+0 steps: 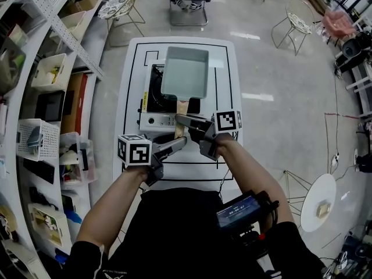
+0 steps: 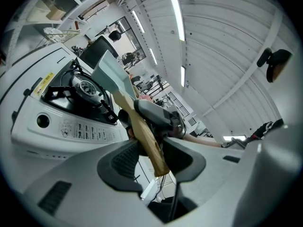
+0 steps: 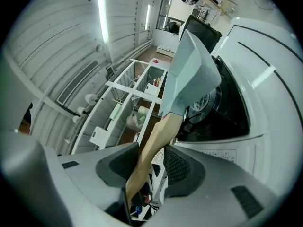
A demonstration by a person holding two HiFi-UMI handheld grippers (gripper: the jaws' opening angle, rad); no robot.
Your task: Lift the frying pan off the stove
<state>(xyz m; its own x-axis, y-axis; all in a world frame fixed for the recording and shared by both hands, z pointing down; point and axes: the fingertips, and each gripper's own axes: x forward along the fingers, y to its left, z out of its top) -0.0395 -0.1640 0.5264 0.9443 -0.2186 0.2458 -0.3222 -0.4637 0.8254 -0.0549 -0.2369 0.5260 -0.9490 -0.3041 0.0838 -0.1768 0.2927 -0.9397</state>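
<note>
Pan (image 1: pixel 185 71) over stove (image 1: pixel 152 104); left gripper (image 1: pixel 179 143), right gripper (image 1: pixel 183 121) clamp handle (image 1: pixel 182 107).

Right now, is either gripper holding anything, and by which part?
Both hold the frying pan by its wooden handle: left gripper near the handle's end, right gripper nearer the pan.

White shelving (image 1: pixel 43 92) lines the left edge, and wire chairs (image 1: pixel 299 21) stand upper right on pale polished floor (image 1: pixel 279 138).
</note>
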